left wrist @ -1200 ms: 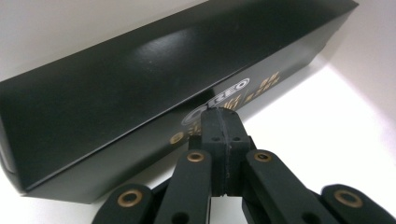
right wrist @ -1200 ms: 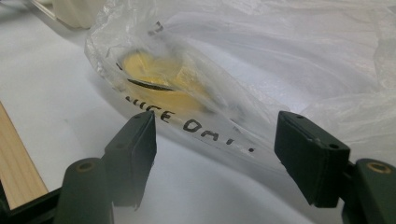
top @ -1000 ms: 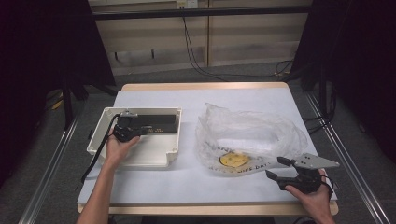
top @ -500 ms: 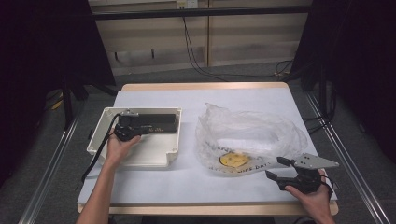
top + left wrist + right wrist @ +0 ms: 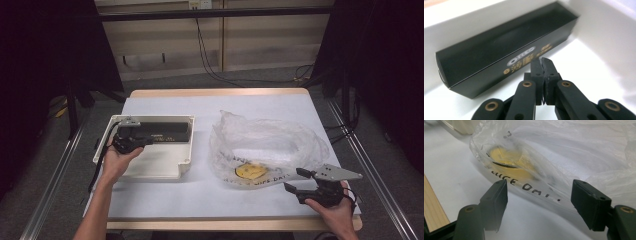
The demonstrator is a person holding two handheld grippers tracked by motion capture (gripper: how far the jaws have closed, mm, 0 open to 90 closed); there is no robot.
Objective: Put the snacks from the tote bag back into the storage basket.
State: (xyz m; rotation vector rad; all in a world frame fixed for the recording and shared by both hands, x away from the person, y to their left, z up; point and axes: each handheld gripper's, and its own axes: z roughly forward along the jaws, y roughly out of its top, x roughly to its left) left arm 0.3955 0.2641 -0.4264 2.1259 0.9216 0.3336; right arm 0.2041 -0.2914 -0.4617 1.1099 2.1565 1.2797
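Observation:
A long black Oreo box (image 5: 162, 131) (image 5: 506, 53) lies along the far side of a cream tray (image 5: 155, 165). My left gripper (image 5: 145, 142) (image 5: 541, 60) is inside the tray, shut with nothing between its jaws, its tips just short of the box's printed side. A crumpled clear plastic bag (image 5: 270, 145) (image 5: 574, 157) with a yellow smiley print (image 5: 250, 171) (image 5: 509, 162) and black lettering lies at the right. My right gripper (image 5: 296, 180) (image 5: 539, 195) stands open just in front of the bag's near edge, touching nothing.
A white sheet (image 5: 210, 195) covers the wooden table (image 5: 215, 93); its near wooden edge (image 5: 432, 207) runs close behind my right gripper. Metal rails (image 5: 372, 170) flank the table, and cables (image 5: 210, 60) hang behind it.

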